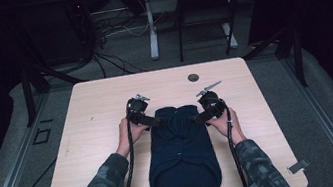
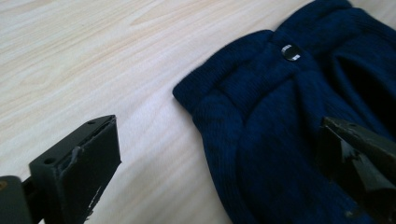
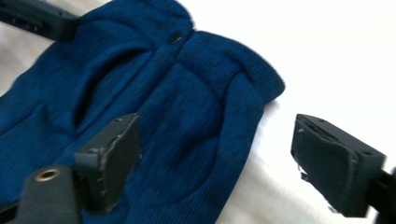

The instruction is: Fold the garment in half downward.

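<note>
— What sits on the table (image 1: 105,103)?

— A pale wood-grain table with rounded corners carries a dark navy knitted garment (image 1: 181,152), ribbed in texture. It lies flat at the middle of the table, toward the person's edge. Its long axis runs from the person outward: the wide rounded end points at the person, the narrower end with the folded band points away.

— And the arms?

— Both forearms, in camouflage sleeves, come in on either side of the garment. The left hand (image 1: 129,129) holds the left tongs (image 1: 154,122) at the garment's far left corner; the right hand (image 1: 222,122) holds the right tongs (image 1: 197,117) at its far right corner. Both point inward, toward each other.

— Clenched?

— No, both are spread wide. In the left gripper view one jaw hangs over bare table beside the garment's edge and the other over the cloth. The right gripper view shows the same straddle across the opposite edge.

— Small details?

— A small shiny button (image 2: 291,52) sits on the placket near the garment's far band, and a round hole (image 1: 193,77) lies in the table beyond the garment.
</note>
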Demonstrator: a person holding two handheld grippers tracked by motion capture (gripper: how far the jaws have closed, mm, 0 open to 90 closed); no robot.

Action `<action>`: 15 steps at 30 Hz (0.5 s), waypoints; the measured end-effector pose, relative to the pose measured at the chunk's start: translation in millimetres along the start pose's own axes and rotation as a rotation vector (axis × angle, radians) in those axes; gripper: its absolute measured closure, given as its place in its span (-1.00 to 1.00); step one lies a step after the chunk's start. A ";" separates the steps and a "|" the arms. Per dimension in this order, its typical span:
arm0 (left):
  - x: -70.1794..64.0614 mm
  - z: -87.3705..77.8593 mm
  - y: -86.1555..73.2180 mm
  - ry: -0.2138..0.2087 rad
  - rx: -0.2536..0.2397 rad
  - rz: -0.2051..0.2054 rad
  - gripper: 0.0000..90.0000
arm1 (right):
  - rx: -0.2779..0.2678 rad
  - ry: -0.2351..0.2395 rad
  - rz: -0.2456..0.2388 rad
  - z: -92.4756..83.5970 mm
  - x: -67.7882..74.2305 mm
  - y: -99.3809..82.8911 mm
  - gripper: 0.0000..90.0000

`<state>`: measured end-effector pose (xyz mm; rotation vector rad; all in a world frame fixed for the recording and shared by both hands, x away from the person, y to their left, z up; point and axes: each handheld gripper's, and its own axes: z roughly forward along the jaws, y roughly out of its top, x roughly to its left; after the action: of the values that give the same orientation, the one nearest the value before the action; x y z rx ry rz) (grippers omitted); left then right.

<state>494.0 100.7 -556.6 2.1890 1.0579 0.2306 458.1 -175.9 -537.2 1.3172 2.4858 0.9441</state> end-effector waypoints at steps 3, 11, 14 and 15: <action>-0.5 10.1 5.7 0.016 0.008 -0.007 -0.89 | 0.001 -0.022 0.020 7.6 -3.8 9.3 -0.53; -1.7 22.5 8.2 0.011 0.034 -0.007 -0.67 | -0.007 -0.034 0.088 20.0 -16.3 13.8 -0.15; -1.4 22.7 7.9 0.002 0.037 -0.003 -0.61 | -0.001 -0.017 0.100 24.1 -19.1 12.6 -0.10; -1.4 22.7 7.9 0.002 0.037 -0.003 -0.59 | -0.001 -0.017 0.100 24.1 -19.1 12.6 -0.10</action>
<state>507.7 84.7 -568.3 2.2204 1.0741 0.2129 488.3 -175.0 -551.0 1.4556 2.4269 0.9505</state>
